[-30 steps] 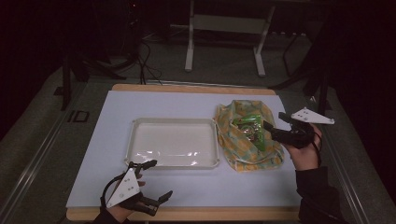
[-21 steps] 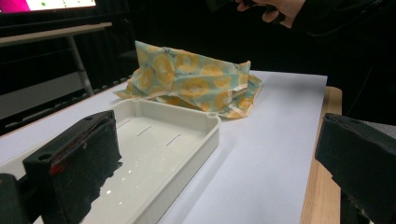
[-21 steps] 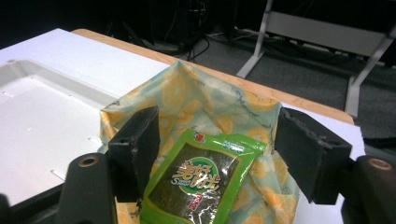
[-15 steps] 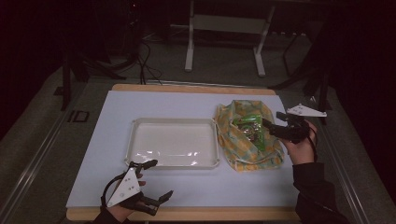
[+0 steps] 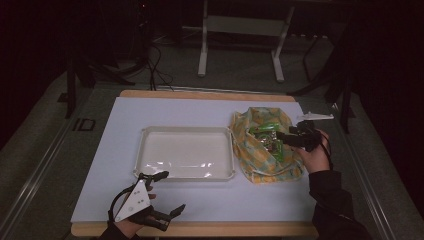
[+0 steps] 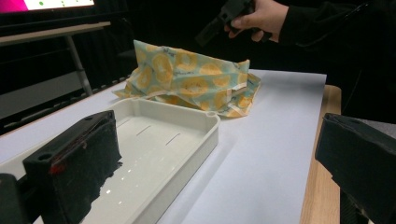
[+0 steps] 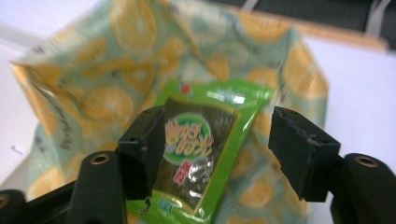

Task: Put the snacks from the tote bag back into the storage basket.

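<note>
A cloth bag (image 5: 260,162) printed with yellow lemons lies open at the table's right. A green snack packet (image 5: 266,131) lies in its mouth. My right gripper (image 5: 281,137) hovers open over that mouth. In the right gripper view the packet (image 7: 205,140) lies just beyond the two spread jaws of my right gripper (image 7: 219,144), with the bag (image 7: 107,79) around it. A white plastic tray (image 5: 187,130) sits empty at the table's middle. My left gripper (image 5: 171,191) rests open near the front edge, below the tray's left corner. In the left gripper view its jaws stand wide apart beside the tray (image 6: 205,122).
White paper (image 5: 210,107) covers the wooden table. A metal stand (image 5: 240,25) is on the floor behind the far edge. The left gripper view shows the bag (image 6: 196,84) past the tray, with the other hand and its gripper (image 6: 233,14) above it.
My right gripper has shifted a little left and farther over the bag's opening. The left gripper, tray and bag have stayed where they were.
</note>
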`<state>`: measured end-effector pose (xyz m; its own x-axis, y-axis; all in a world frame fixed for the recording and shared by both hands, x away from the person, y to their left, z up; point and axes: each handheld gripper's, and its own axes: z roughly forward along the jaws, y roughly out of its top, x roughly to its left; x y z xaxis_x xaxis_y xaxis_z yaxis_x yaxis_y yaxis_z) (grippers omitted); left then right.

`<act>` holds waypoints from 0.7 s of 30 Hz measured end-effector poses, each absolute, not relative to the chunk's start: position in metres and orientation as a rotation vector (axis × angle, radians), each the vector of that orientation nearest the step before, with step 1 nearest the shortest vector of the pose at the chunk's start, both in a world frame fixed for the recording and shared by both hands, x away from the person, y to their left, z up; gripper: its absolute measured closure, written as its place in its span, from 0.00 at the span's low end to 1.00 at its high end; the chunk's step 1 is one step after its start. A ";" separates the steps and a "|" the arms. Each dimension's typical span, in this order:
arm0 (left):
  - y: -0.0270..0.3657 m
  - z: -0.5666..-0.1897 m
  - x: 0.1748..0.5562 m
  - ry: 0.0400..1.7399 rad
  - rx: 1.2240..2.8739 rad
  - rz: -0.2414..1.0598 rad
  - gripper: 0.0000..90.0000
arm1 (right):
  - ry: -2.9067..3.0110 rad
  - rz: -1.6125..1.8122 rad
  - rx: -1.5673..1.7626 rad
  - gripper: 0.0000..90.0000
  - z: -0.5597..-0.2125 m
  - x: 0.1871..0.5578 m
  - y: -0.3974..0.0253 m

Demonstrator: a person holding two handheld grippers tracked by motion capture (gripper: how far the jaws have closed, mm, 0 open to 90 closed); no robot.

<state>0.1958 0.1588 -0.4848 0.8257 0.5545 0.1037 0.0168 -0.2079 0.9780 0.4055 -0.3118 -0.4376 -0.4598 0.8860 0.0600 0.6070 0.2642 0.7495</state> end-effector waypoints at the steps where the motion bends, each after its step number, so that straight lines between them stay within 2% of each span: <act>1: 0.159 -0.485 0.196 0.446 1.725 0.520 0.00 | 2.172 1.021 1.370 0.41 -0.439 0.407 -0.312; 11: 0.159 -0.485 0.196 0.445 1.727 0.520 0.00 | 2.214 0.968 1.516 0.52 -0.459 0.421 -0.317; 21: 0.158 -0.485 0.196 0.442 1.733 0.521 0.00 | 2.276 0.881 1.581 0.56 -0.470 0.434 -0.317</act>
